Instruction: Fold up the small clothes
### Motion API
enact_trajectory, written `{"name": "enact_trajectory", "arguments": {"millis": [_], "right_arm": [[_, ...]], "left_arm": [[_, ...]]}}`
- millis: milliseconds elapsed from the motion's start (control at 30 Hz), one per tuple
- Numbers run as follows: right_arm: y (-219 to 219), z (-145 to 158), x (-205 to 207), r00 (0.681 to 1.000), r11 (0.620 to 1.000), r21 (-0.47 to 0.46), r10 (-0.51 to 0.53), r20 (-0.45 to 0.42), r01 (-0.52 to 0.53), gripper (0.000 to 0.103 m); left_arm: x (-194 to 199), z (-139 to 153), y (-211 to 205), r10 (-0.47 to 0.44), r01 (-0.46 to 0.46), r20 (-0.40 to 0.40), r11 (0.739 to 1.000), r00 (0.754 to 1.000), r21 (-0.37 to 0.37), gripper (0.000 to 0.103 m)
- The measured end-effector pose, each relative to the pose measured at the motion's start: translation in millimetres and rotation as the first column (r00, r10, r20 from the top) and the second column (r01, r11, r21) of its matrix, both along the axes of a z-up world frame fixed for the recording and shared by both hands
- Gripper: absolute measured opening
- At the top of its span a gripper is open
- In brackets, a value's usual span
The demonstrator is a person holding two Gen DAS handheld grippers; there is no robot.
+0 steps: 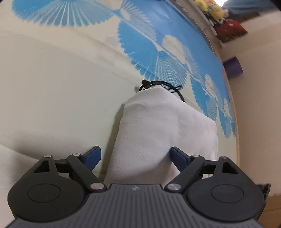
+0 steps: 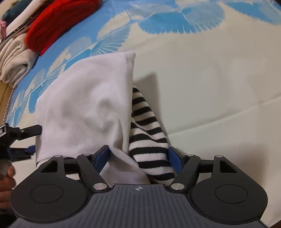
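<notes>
A small white garment [image 1: 158, 133] with a black-and-white striped part [image 2: 147, 133] lies on the cream and blue patterned sheet [image 1: 52, 87]. In the left wrist view my left gripper [image 1: 135, 156] is open, its blue pads on either side of the white cloth. In the right wrist view my right gripper [image 2: 138, 156] is open around the white [image 2: 84, 108] and striped cloth. The left gripper [image 2: 26, 138] shows at the garment's left edge there. A black cord [image 1: 165, 87] lies at the garment's far end.
A red garment [image 2: 58, 22] and folded cream clothes [image 2: 15, 63] lie at the bed's far left edge. A purple object [image 1: 233, 67] and soft toys [image 1: 212, 8] sit beyond the bed edge. A hand [image 2: 7, 177] shows at lower left.
</notes>
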State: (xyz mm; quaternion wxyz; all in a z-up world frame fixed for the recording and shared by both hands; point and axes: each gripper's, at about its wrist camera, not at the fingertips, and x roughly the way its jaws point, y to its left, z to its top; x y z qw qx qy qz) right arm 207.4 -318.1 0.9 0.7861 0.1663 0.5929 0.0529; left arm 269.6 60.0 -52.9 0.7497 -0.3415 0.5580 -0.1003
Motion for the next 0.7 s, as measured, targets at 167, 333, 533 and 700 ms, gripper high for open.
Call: {"name": "enact_trajectory", "arguments": {"millis": [167, 333, 533, 700], "right_arm": [[0.3, -4.5, 5.8, 1.000, 0.998, 0.055, 0.014, -0.009, -0.014, 0.044], [3.9, 6.1, 6.1, 0.999, 0.996, 0.093, 0.012, 0.031, -0.014, 0.017], [3.6, 33.1, 15.9, 0.982, 0.977, 0.213, -0.060, 0.181, 0.021, 0.012], [25.3, 50.0, 26.9, 0.950, 0.968, 0.251, -0.067, 0.304, -0.012, 0.013]], "left_arm": [[10.5, -19.2, -6.5, 0.011, -0.014, -0.023, 0.993, 1.000, -0.115, 0.085], [17.1, -1.2, -11.8, -0.029, 0.032, 0.055, 0.998, 0.998, -0.063, 0.041], [12.9, 73.0, -3.6, -0.064, 0.026, 0.362, 0.994, 0.930, 0.109, 0.039], [15.6, 93.8, 20.0, 0.014, -0.092, 0.450, 0.984, 0.893, 0.152, 0.062]]}}
